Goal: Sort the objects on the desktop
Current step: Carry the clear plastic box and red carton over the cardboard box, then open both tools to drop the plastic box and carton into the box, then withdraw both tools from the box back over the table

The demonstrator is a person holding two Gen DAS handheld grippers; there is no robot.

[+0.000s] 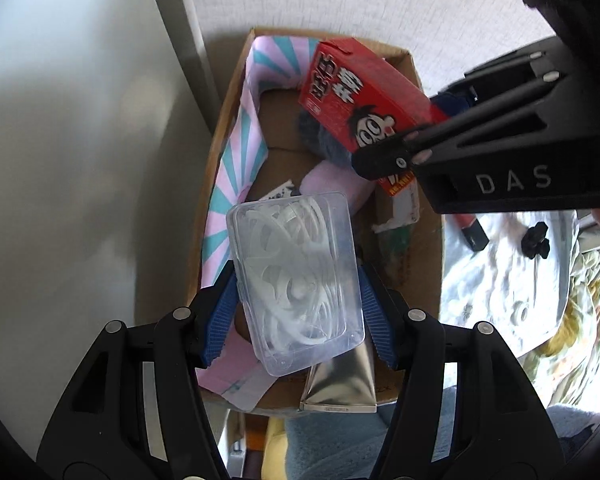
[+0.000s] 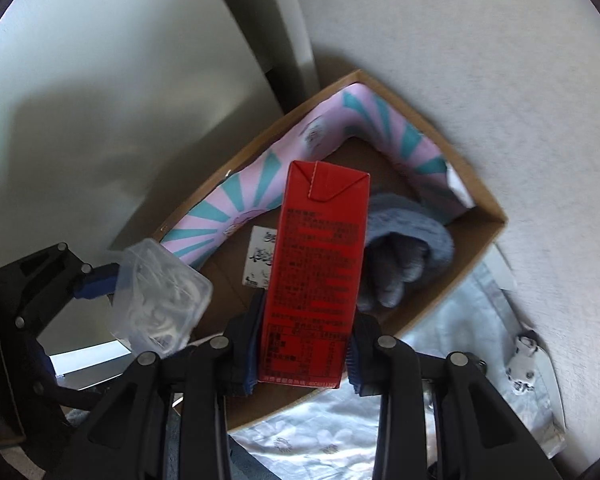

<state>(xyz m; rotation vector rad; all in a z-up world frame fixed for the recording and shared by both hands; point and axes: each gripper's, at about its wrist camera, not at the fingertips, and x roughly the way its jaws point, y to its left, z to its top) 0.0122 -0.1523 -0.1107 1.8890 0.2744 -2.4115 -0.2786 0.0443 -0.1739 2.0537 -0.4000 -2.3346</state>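
Note:
My left gripper (image 1: pixel 300 312) is shut on a clear plastic case (image 1: pixel 298 280) full of white looped pieces, and holds it over the open cardboard box (image 1: pixel 220 148). My right gripper (image 2: pixel 304 356) is shut on a red drink carton (image 2: pixel 320 264), also above the box (image 2: pixel 488 208). The left wrist view shows that carton (image 1: pixel 360 92) with a cartoon face, at the upper right, clamped by the right gripper (image 1: pixel 384 160). In the right wrist view the case (image 2: pixel 160 296) hangs at the lower left in the left gripper (image 2: pixel 112 276).
Inside the box lie a pink and teal striped pack (image 1: pixel 240 148), a grey-blue fuzzy cloth (image 2: pixel 408 248), a pale pink soft item (image 1: pixel 332 184), a silver tube (image 1: pixel 340 384) and a small printed card (image 2: pixel 260 256). A silvery floral sheet (image 1: pixel 508 280) lies right of the box.

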